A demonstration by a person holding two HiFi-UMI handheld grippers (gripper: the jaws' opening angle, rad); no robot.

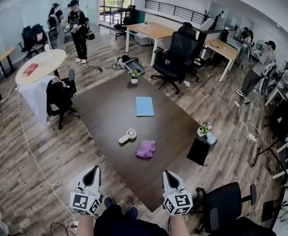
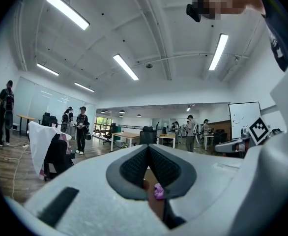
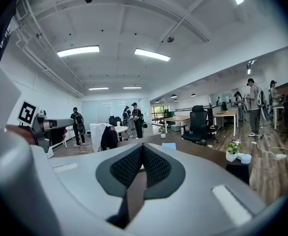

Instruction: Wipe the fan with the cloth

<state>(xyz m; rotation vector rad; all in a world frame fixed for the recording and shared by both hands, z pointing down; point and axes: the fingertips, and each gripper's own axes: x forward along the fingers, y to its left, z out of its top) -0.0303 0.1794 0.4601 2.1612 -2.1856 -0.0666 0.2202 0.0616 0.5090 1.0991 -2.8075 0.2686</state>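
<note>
Toward the near end of the dark table (image 1: 104, 112), a little in from its left edge, lay the small white fan (image 1: 128, 135), flat on its side with its round head turned to the far end. The pink cloth (image 1: 146, 149) sat crumpled just beside it on the right, close but not touching. Farther up, about the middle of the table, a light blue sheet (image 1: 144, 106) lay flat, and a small potted plant (image 1: 133, 76) stood at the far corner. Off the right edge, a pot of flowers (image 1: 205, 130) stood on a black stool (image 1: 199, 151). The left gripper (image 1: 94, 170) and the right gripper (image 1: 167, 174) were held side by side off the near corner, well apart from fan and cloth, each with its jaws pressed together on nothing. Other people stood around the office beyond.
</note>
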